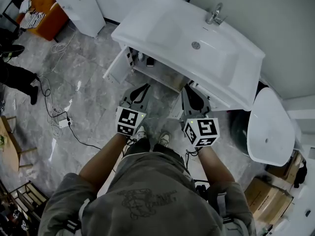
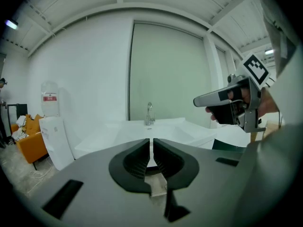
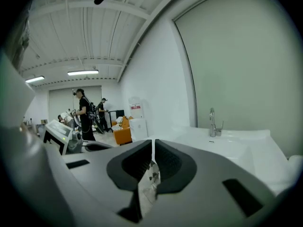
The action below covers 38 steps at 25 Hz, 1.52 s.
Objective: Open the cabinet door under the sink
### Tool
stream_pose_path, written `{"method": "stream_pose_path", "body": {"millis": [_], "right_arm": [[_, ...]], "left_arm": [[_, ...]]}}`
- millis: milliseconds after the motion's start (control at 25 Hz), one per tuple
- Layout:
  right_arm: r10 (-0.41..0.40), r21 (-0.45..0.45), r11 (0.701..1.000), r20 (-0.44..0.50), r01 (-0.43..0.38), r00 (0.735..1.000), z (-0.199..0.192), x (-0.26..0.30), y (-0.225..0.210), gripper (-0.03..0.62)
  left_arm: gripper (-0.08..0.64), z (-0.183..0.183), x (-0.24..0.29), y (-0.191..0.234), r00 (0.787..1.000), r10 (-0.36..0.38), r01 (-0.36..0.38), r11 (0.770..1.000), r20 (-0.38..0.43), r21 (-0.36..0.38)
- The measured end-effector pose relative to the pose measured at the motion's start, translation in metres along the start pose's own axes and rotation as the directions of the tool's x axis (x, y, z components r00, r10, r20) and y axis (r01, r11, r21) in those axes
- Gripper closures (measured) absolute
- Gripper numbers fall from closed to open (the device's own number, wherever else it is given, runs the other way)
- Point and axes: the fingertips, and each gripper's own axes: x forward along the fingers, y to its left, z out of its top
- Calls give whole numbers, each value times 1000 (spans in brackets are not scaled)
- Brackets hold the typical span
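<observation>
**A:** Where's the cabinet door [image 1: 117, 65] relative to the tools?

**B:** Head view shows it under the left end of the sink [image 1: 162, 31]. It's swung out over the grey floor [image 1: 83, 87], with the cabinet [image 1: 162, 75] opening exposed behind it. The left gripper [image 1: 140, 91] is near the door, to its right and not touching. The right gripper [image 1: 192, 93] is further right, in front of the opening and below the basin edge.

**A:** Jaw state?

**B:** Left gripper [image 2: 151, 148] has its jaws together, only a thin slit, nothing in it. Right gripper [image 3: 154, 150] is the same, closed and empty.

**A:** Do the gripper views see the door?

**B:** No. Both look over the sink top at the faucet [image 2: 149, 113], which the right gripper view also shows [image 3: 212, 122]. The left gripper view also catches the right gripper [image 2: 232, 103] in the person's hand.

**A:** Anything in the way?

**B:** Nothing between the tools and the door. Cables [image 1: 54, 112] run across the floor to the left. There's an orange seat [image 1: 47, 16] at far upper left. A white oval piece [image 1: 268, 127] sits right of the sink, and cardboard boxes [image 1: 268, 198] are at lower right. People [image 3: 84, 112] stand far back in the right gripper view.
</observation>
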Motion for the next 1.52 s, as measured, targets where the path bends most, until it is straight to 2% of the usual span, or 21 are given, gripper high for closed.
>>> {"method": "stream_pose_path", "body": {"millis": [160, 360, 440, 560, 720, 880, 1120, 1360, 1520], "right_arm": [[21, -42, 999, 31, -20, 999, 42, -8, 6, 555], [76, -62, 996, 73, -72, 994, 78, -22, 22, 555], [97, -78, 993, 97, -90, 990, 93, -28, 30, 555], [120, -127, 987, 130, -104, 984, 115, -36, 39, 555], [148, -169, 978, 159, -121, 976, 135, -49, 50, 555], [180, -177, 973, 172, -149, 969, 140, -59, 62, 555], [210, -168, 969, 179, -180, 961, 139, -74, 77, 555], [187, -149, 976, 178, -162, 966, 135, -70, 76, 555], [178, -151, 977, 171, -153, 969, 131, -67, 74, 555]], "left_arm": [[526, 34, -18, 13, 999, 37, -38, 998, 33, 48], [526, 76, -39, 23, 996, 48, -54, 996, 77, 75], [526, 92, -46, 24, 994, 53, -64, 991, 99, 114], [526, 113, -54, 23, 990, 47, -69, 985, 136, 161], [526, 134, -68, 18, 985, 27, -58, 982, 172, 178], [526, 153, -87, 16, 977, 38, -80, 978, 212, 192], [526, 159, -109, 12, 975, 31, -85, 966, 218, 245], [526, 155, -115, 13, 977, 28, -77, 970, 211, 229], [526, 158, -113, 11, 975, 17, -73, 966, 221, 249]]}}
